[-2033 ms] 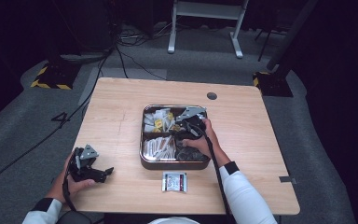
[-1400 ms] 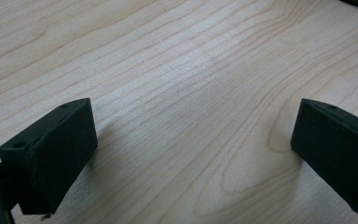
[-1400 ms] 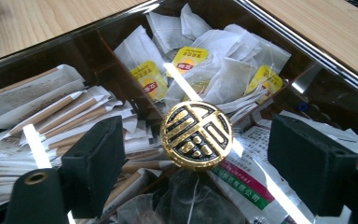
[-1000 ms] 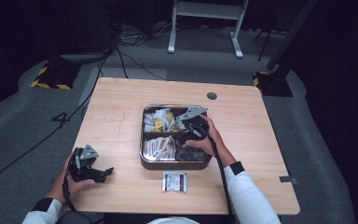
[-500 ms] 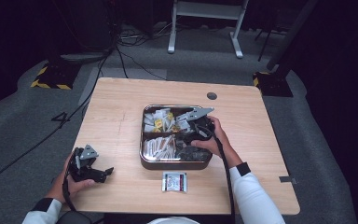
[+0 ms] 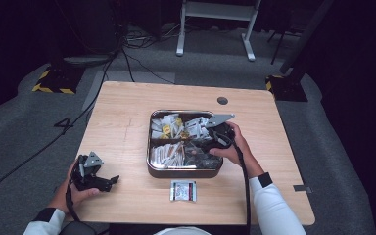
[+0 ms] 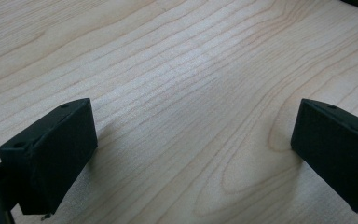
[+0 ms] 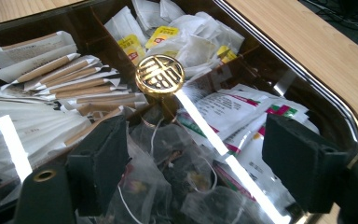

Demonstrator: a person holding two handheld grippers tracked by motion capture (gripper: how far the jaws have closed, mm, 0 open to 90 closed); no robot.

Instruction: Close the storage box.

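Observation:
A dark metal tray (image 6: 183,173) with several compartments sits mid-table, holding white sachets, brown paper sticks and mesh tea bags. In the right gripper view a gold round knob (image 8: 160,76) stands at the tray's centre, and bright streaks of light run across what looks like a clear lid. My right gripper (image 6: 209,141) hovers over the tray's right half, open, its jaws either side of the tea bags (image 8: 177,177) with nothing between them. My left gripper (image 6: 105,182) rests open on the bare wood (image 7: 182,93) at the near left.
A small white packet (image 6: 182,190) lies on the table just in front of the tray. A round cable hole (image 6: 222,100) sits behind the tray. Cables and a white stand base are on the floor beyond the table.
The right hand and its gripper have shifted slightly to the right over the tray. The left gripper has not moved.

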